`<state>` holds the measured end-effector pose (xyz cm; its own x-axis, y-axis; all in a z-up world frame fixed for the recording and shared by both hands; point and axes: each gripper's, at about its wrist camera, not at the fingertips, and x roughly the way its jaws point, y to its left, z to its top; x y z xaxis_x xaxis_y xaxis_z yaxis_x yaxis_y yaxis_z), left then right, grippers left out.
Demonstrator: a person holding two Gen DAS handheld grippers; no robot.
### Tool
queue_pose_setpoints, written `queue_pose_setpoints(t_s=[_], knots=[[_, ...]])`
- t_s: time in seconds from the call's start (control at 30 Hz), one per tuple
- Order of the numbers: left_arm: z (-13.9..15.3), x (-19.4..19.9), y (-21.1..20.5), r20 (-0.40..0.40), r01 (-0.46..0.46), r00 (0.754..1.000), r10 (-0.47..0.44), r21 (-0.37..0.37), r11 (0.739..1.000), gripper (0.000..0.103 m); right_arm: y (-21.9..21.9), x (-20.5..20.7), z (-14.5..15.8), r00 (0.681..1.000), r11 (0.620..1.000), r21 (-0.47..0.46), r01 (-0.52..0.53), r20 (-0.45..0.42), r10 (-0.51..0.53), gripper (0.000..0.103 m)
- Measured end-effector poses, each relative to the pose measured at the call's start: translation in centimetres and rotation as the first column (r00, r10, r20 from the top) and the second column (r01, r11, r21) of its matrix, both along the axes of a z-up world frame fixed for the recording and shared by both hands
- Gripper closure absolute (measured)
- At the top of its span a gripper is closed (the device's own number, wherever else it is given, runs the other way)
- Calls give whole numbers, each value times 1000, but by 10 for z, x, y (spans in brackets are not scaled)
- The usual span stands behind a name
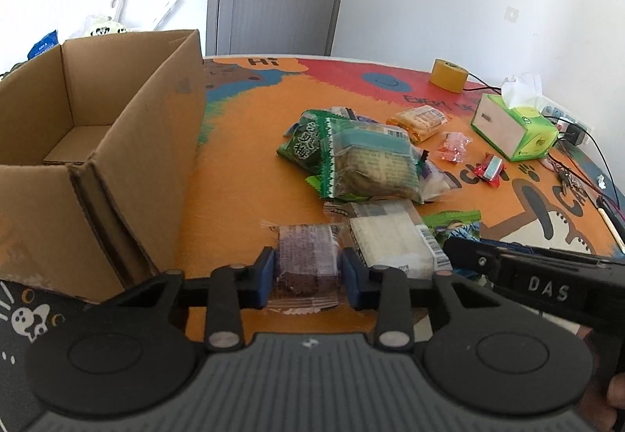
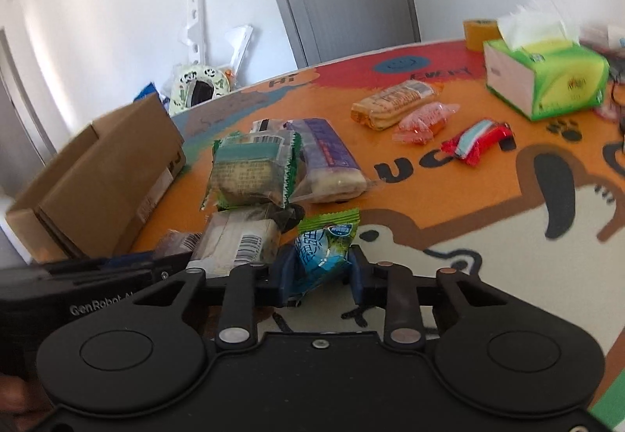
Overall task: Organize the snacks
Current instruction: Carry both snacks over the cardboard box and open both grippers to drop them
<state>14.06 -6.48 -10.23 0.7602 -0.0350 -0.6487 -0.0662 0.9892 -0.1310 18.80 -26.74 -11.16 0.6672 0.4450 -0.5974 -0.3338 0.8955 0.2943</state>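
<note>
On the orange cartoon-printed tabletop (image 1: 234, 178), the left tool (image 1: 308, 272) is clenching a clear-wrapped dark brown snack (image 1: 306, 262), its blue pads pressing both sides of the packet. At ten o'clock from it, an open cardboard box (image 1: 117, 143) is standing empty. Just beside the brown snack, at three o'clock, a white wrapped bar (image 1: 390, 240) is lying flat, and at one o'clock a green-edged cake packet (image 1: 371, 162) is resting on a pile of other packets. The right tool (image 2: 318, 272) is gripping a blue and green candy pouch (image 2: 324, 248) between its pads, low over the tabletop. At one o'clock from that pouch, a red sweet (image 2: 478, 141) is lying near a green tissue box (image 2: 554, 84).
</note>
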Motion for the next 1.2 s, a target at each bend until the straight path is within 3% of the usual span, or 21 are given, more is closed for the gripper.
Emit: queue_pose_setpoints(t_s=[0.43,1.2], knots=[[16,-24,-1,51,0,999,1,-20,1000,71,-16,-22,16,999,999,43,19,39,-20,76],[74,-68,23,199,-28,980,27,-2,1000,71,19,-45,62,990,995,86,-54,135,42,76]])
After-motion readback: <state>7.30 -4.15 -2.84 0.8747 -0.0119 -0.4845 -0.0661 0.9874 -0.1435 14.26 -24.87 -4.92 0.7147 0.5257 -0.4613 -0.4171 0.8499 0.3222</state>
